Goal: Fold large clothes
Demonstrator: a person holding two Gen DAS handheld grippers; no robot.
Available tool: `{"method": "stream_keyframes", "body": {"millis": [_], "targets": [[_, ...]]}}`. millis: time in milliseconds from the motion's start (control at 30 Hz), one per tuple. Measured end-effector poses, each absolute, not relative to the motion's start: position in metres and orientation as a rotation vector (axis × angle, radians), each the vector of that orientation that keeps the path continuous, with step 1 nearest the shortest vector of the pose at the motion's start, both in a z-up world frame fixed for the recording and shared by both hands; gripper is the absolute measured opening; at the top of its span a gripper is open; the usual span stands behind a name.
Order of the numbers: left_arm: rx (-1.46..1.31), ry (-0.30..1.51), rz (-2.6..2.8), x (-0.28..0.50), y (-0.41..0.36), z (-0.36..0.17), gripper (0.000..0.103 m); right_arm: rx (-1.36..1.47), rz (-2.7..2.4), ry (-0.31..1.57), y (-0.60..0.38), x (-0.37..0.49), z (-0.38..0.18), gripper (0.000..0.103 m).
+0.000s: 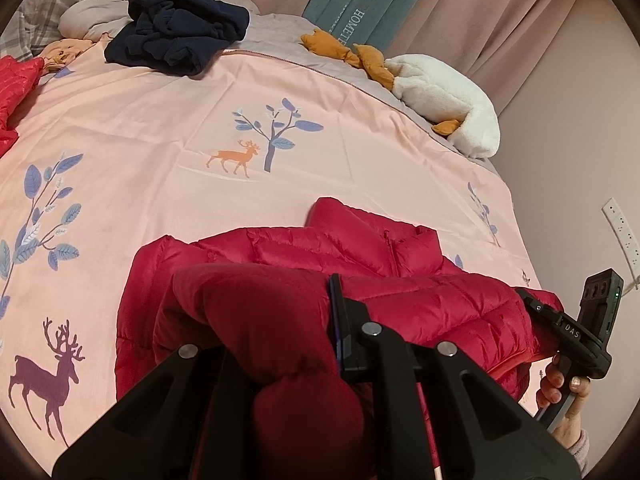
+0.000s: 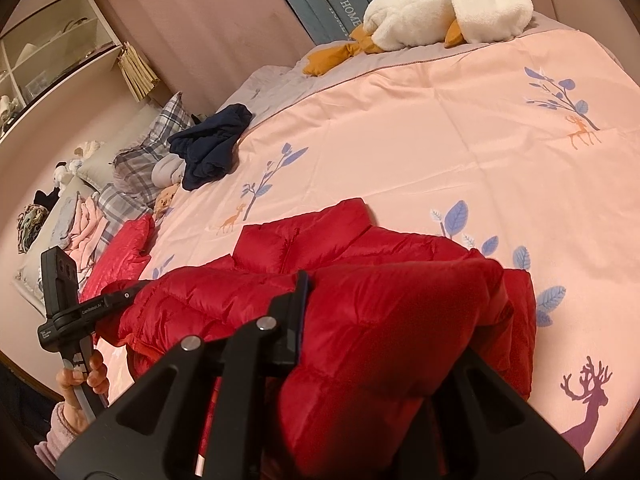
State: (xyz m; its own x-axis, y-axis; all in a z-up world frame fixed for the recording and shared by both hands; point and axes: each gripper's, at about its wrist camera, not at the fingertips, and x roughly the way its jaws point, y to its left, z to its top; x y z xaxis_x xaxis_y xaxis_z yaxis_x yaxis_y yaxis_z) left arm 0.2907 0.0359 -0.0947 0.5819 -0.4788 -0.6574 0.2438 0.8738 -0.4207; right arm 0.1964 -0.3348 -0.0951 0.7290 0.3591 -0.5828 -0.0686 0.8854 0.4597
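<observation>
A red puffer jacket lies on the pink deer-print bedspread, collar pointing away. My left gripper is shut on a thick fold of the jacket's left edge and holds it raised. My right gripper is shut on a fold of the jacket at its right edge, also raised. Only one finger of the left gripper shows; the fabric hides the other. One finger of the right gripper shows. Each gripper's handle appears in the other view, the right one and the left one.
A dark navy garment lies crumpled at the far side of the bed. A white plush goose lies by the curtain. A second red garment lies at the left edge. Plaid pillows and folded clothes lie beyond.
</observation>
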Motion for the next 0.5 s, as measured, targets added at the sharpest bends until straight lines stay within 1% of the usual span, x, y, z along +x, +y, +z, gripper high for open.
{"method": "stream_keyframes", "body": {"millis": [500], "targets": [[-0.291, 0.904, -0.386, 0.315, 0.027, -0.100, 0.013, 0.446, 0.229, 0.735, -0.337, 0.214, -0.101, 0.013]]}}
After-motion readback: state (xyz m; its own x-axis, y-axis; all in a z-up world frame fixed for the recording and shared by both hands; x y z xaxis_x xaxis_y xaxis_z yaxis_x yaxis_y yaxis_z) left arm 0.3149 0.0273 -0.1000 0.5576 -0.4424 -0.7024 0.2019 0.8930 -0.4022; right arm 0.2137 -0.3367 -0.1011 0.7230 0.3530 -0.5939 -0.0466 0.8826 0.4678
